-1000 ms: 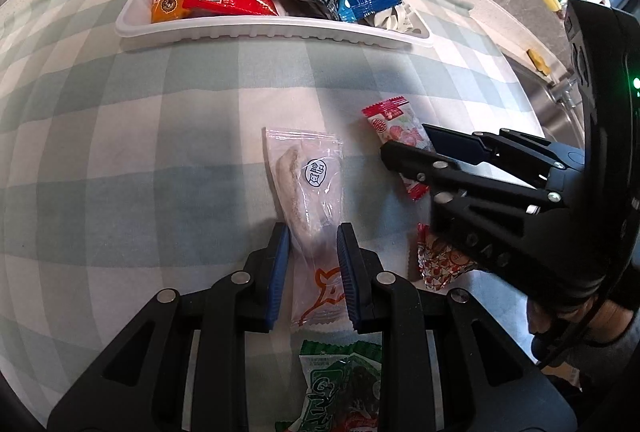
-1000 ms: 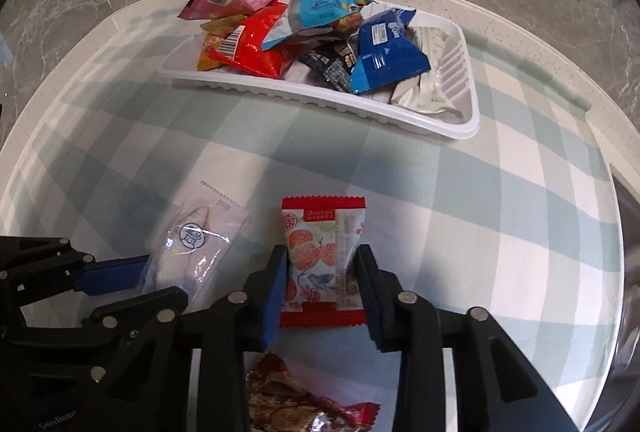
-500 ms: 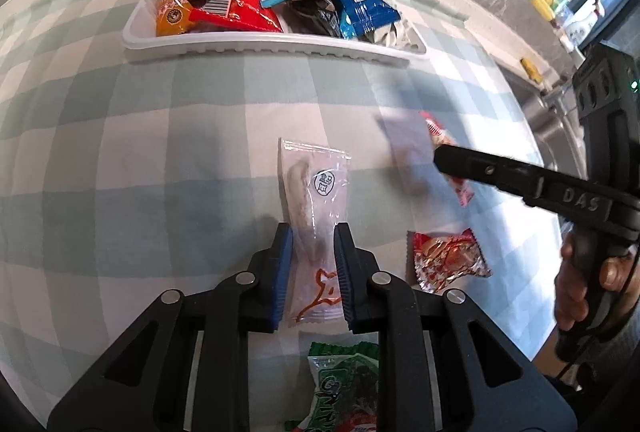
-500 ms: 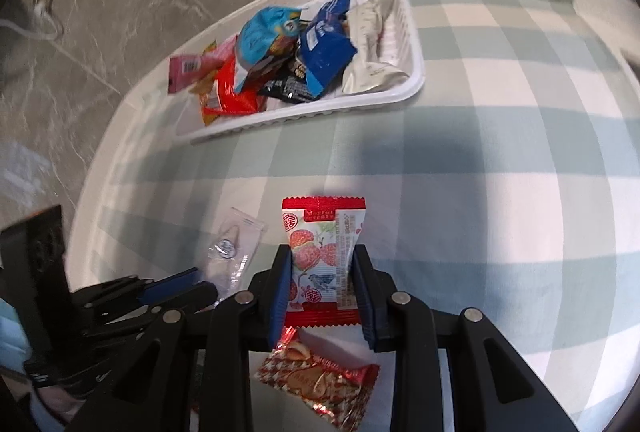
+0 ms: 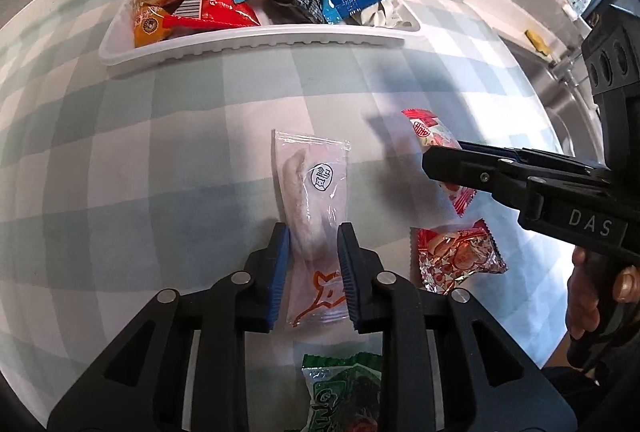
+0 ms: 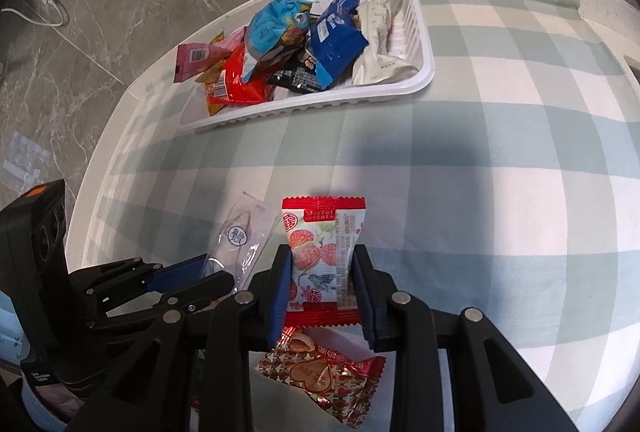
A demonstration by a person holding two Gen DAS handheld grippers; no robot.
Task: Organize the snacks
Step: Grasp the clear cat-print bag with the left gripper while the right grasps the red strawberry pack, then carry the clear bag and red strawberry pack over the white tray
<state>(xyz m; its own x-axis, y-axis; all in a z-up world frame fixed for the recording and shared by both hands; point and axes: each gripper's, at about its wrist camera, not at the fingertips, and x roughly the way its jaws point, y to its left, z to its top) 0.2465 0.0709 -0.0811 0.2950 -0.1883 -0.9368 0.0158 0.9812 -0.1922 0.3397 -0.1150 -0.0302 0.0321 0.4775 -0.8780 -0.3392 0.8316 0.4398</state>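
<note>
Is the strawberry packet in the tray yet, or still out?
Out. The strawberry packet sits pinched in the right hand-held gripper over the checked cloth, well short of the tray.

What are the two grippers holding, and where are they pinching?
The left gripper pinches the clear snack packet around its lower middle. The right gripper pinches the red-and-white strawberry packet by its lower sides.

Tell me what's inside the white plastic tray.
The white plastic tray holds piled snack packets: pink, red, light blue, dark blue, black, cream. Anything beneath the pile is hidden.
</note>
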